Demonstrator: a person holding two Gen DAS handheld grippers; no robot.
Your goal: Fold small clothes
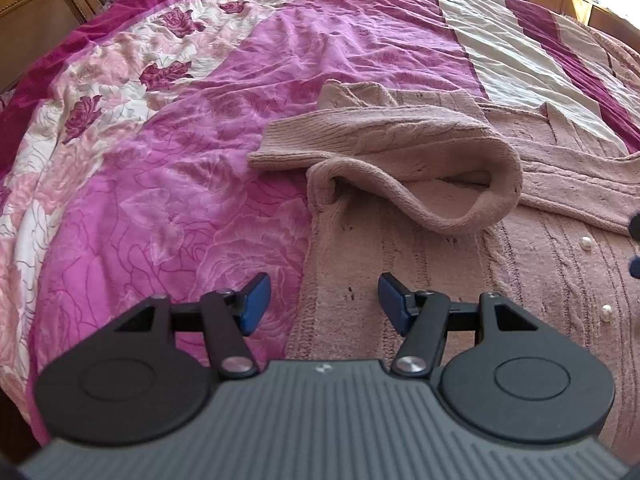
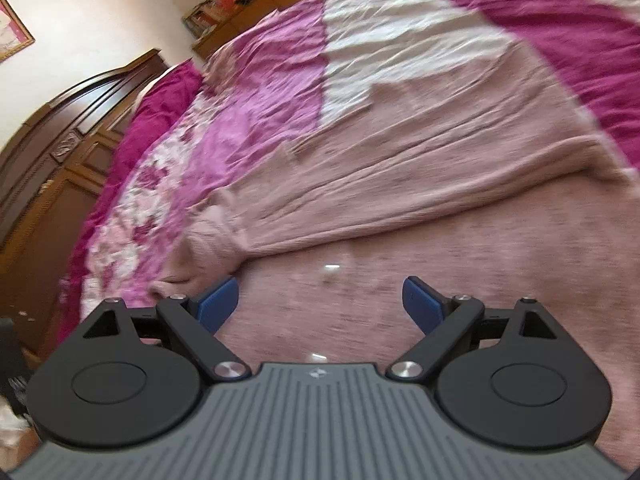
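- Pink, magenta and cream bedding (image 1: pixel 168 184) covers a wide bed, with wooden cabinet doors (image 1: pixel 36 20) at ten o'clock in the left wrist view; the rumpled, soft cover gives any fold a poor base, so edges may drift as the knit is dragged.
- On it lies a dusty-pink knitted cardigan (image 1: pixel 460 280) with pearl buttons (image 1: pixel 586 242), spread from the centre towards three o'clock; one sleeve (image 1: pixel 380 148) is doubled over the body at one o'clock, its cuff end curling into a loose loop.
- Left gripper (image 1: pixel 323 304) hangs released, blue pads (image 1: pixel 256 300) apart and empty, astride the cardigan's side edge at six o'clock. Closing here could pinch the bedcover along with the knit and lift both.
- Right gripper (image 2: pixel 320 304) is also parted and holds nothing, above the cardigan's body (image 2: pixel 400 312) with a folded layer (image 2: pixel 400 184) at twelve o'clock. This view is smeared, so fine detail there is unclear; a grab made on the move may miss the edge or catch a single layer.
- Looped sleeve is the likeliest trouble: folding over it would trap a lump and leave the bundle lopsided.
- Thick, stretchy knit may sag or slide from the pads if gripped by too little fabric.
- Buttons could snag a pad or sit under the crease, holding the fold open.
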